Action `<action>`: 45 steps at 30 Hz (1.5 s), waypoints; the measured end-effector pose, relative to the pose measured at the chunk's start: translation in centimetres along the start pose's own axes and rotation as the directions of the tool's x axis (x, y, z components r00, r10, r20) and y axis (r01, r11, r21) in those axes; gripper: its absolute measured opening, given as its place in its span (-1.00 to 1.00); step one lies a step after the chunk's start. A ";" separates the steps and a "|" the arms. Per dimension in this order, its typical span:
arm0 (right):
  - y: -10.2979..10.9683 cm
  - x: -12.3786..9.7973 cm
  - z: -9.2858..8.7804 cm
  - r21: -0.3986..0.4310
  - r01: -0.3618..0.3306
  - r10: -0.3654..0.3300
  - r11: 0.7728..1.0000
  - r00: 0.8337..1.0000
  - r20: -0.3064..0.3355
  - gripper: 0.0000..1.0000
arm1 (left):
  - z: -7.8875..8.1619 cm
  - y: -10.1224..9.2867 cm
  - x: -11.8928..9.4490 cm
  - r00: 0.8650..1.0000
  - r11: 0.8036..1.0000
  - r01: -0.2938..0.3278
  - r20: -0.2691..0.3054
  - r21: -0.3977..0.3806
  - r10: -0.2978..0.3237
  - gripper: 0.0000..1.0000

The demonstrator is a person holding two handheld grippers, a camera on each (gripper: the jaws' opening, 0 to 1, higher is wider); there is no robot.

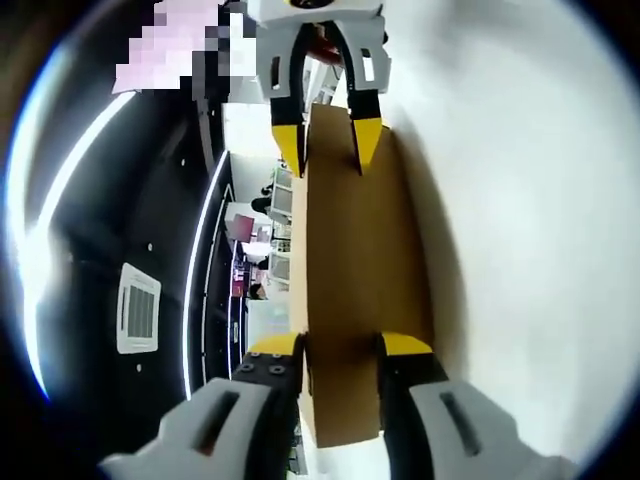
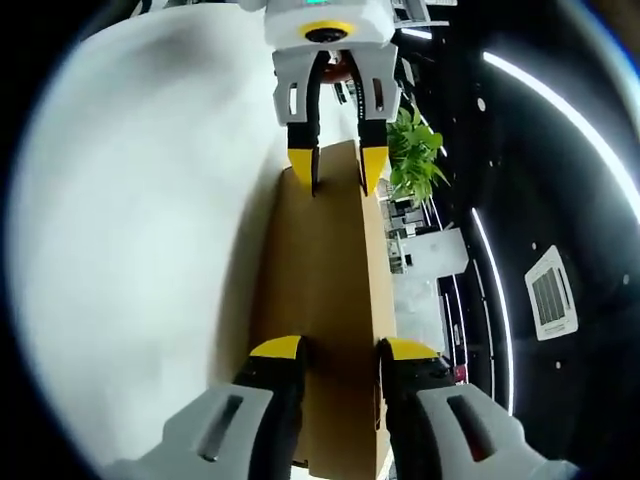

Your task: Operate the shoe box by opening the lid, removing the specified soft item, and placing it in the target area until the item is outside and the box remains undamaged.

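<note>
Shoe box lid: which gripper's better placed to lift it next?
Neither clearly. The left gripper and right gripper straddle opposite ends of the cardboard box, lid closed. Lifting with both looks likeliest.

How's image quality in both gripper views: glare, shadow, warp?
Left gripper view: heavy fisheye bend, ceiling light strips curve and bloom; the white table is nearly blown out, with a soft shadow beside the cardboard box. Right gripper view: same warp, bright table, box sharp, plant slightly soft.
</note>
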State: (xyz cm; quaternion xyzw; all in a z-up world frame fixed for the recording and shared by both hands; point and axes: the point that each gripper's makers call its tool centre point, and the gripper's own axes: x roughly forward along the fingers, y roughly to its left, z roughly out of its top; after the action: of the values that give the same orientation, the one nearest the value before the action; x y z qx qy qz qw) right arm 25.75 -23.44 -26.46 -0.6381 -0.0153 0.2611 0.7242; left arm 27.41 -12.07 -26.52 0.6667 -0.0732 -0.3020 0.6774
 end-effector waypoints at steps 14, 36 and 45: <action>-0.3 -0.2 0.1 0.006 -0.011 0.011 1.000 1.000 0.004 -0.42 | 0.1 0.4 -0.2 1.000 1.000 0.001 -0.003 -0.023 -0.001 -0.43; -1.5 -0.6 0.5 0.061 -0.002 0.002 0.998 1.000 -0.007 -0.43 | 0.2 1.6 -0.7 1.000 0.999 -0.003 0.001 -0.053 0.003 -0.44; -1.8 -0.7 0.5 0.067 -0.016 0.016 0.998 1.000 0.000 -0.43 | 0.1 1.9 -0.7 1.000 0.997 0.005 0.008 -0.072 -0.004 -0.44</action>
State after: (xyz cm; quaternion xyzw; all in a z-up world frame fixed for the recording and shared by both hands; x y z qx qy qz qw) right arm 25.64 -23.35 -24.47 -0.6137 -0.0014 0.2671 0.7430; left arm 27.39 -11.95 -24.52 0.6409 -0.0637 -0.3086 0.6999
